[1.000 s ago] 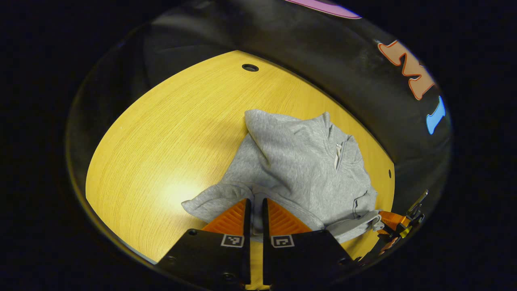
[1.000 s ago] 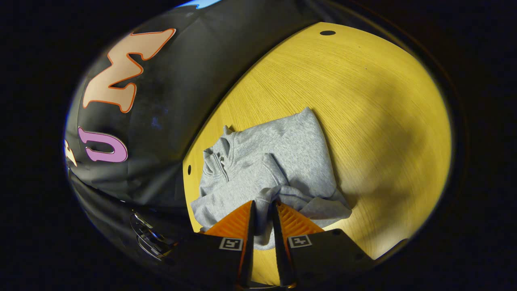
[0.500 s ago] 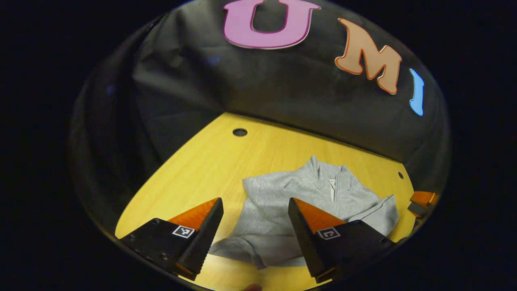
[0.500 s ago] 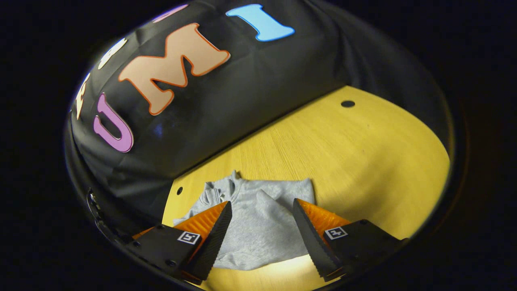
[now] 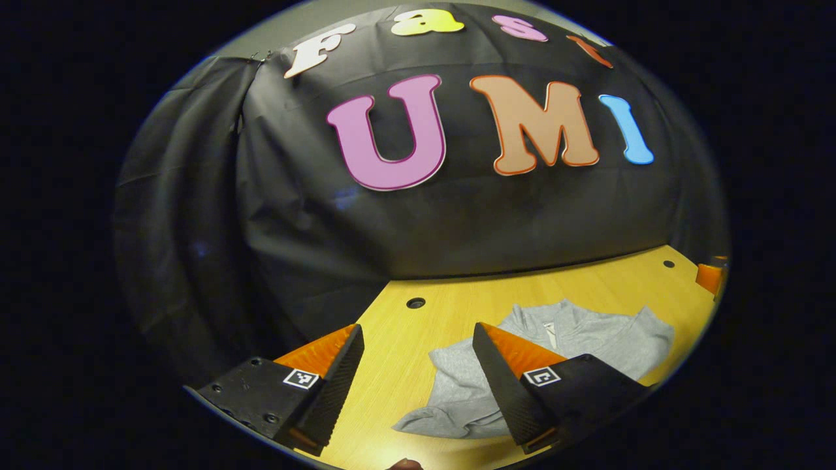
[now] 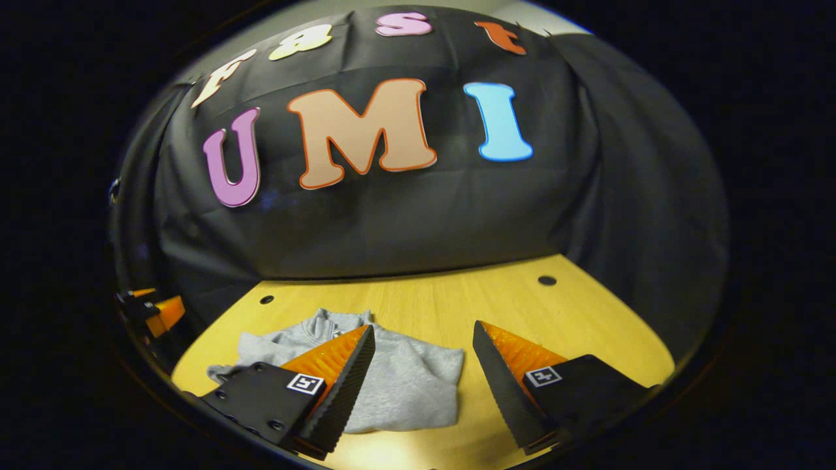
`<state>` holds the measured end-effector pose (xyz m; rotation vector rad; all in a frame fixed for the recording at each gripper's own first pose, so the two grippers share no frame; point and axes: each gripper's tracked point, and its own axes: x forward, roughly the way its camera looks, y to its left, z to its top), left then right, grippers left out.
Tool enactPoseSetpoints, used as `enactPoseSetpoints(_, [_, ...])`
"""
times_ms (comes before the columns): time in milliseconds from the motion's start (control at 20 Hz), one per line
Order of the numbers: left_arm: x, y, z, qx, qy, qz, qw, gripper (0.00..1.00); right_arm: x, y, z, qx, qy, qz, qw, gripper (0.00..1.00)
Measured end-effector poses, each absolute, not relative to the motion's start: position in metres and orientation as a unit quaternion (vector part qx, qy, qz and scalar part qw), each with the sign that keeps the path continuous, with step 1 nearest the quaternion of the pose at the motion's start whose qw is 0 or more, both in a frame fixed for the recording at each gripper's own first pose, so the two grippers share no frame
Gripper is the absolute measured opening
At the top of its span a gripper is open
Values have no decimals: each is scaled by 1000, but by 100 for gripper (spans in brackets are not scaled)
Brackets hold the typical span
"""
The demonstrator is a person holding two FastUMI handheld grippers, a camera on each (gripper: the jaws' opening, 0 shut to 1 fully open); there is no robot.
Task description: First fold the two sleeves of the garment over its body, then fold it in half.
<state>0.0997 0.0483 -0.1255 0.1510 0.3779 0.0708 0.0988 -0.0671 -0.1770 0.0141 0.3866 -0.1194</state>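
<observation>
Garment (image 5: 588, 339) was clamped by both claws a second ago; now it is released and left folded flat on the tabletop (image 5: 405, 378), sleeves tucked in. Left claw (image 5: 418, 365) is spread wide, raised, nothing held. Right claw (image 6: 424, 365) is likewise wide and empty, seen above the garment (image 6: 398, 385).
</observation>
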Motion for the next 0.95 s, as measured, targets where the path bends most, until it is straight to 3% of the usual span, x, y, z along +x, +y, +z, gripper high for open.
enactPoseSetpoints(250, [92,43,-109,70,174,40,981,97,91,-59,-138,-22,136,-52,989,96])
enactPoseSetpoints(950, [93,43,-88,66,158,40,984,96,95,-35,-124,-40,112,-30,992,97])
